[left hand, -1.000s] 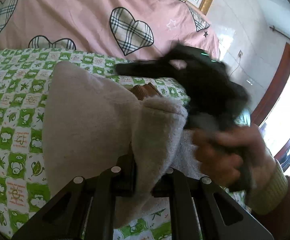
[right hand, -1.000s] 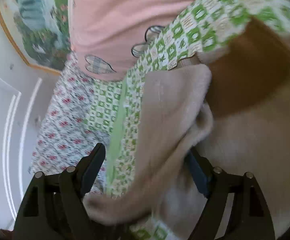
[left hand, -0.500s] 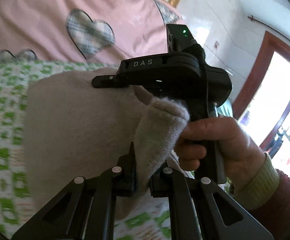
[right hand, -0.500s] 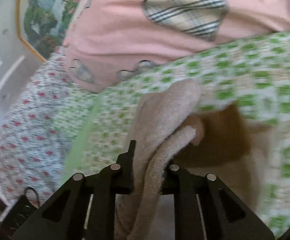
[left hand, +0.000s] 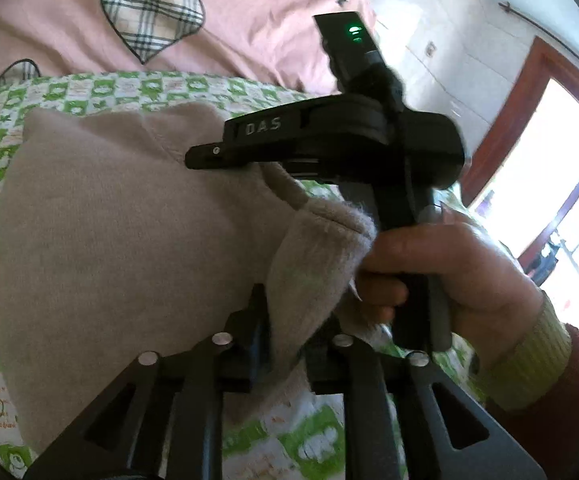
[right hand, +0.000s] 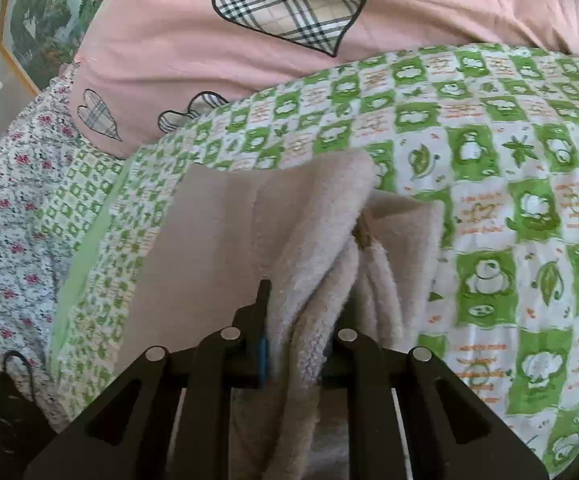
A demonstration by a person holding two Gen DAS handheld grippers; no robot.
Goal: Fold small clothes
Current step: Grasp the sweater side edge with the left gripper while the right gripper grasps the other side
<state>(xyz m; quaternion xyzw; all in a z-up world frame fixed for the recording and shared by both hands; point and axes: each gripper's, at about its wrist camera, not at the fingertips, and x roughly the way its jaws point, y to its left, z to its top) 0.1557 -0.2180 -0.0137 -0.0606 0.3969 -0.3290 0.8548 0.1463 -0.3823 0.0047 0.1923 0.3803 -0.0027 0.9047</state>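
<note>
Both pairs of black fingers are clamped on the beige fleece garment point(left hand: 121, 232). Your left gripper point(left hand: 287, 332) pinches a rounded fold of the cloth between narrowly set jaws. Your right gripper point(right hand: 295, 344) does the same on a bunched, double-layered edge of that garment point(right hand: 309, 240).

Compared with half a second ago, your right gripper, seen from the left wrist point(left hand: 329, 140), has tilted so its green indicator light sits higher. In the right wrist view the cloth now lies flatter and broader on the green-and-white checked quilt point(right hand: 509, 184), and the motion blur has gone. The brown patch seen earlier is reduced to a small sliver in the crease; what it is cannot be told.

The garment has a short, fuzzy pile, thicker and nubbly at the gripped edge, smoother on its wide face. It rests on the quilt, which carries printed cartoon squares. Behind it stands a smooth pink pillow with plaid heart patches point(right hand: 289, 4). Your right hand point(left hand: 441, 268), in a ribbed yellow-green cuff, wraps the gripper's handle.
</note>
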